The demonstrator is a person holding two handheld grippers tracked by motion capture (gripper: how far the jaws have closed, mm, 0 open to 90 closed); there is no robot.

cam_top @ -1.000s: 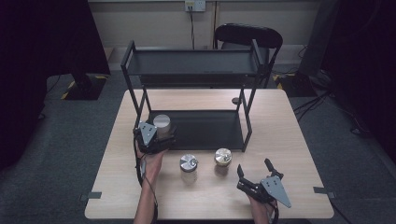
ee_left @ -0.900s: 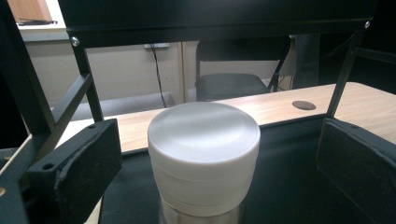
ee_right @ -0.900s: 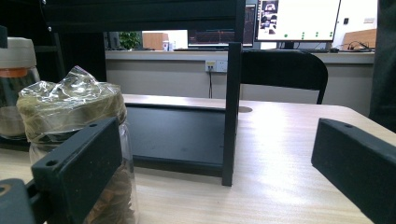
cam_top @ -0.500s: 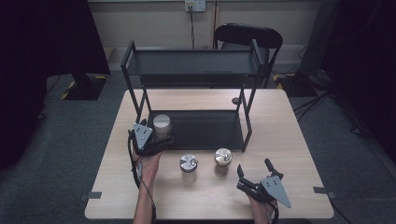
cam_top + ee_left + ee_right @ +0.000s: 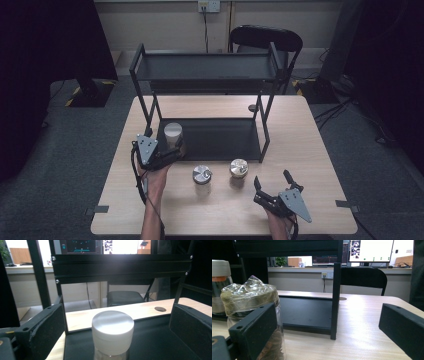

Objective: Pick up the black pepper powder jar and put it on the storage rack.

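High view: we see the left gripper (image 5: 172, 151) at centre left, jaws apart around the white-lidded jar (image 5: 173, 134).
Right gripper (image 5: 272, 186): lower right, jaws apart, empty.

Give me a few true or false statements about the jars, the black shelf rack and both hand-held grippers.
1. The white-lidded clear jar stands on the black metal rack's bottom shelf. True.
2. The left hand-held gripper is clamped shut on that jar. False: its jaws stand open on either side of it.
3. Two jars stand on the light wooden table in front of the rack. True.
4. The right hand-held gripper holds a jar. False: it is open and holds nothing.
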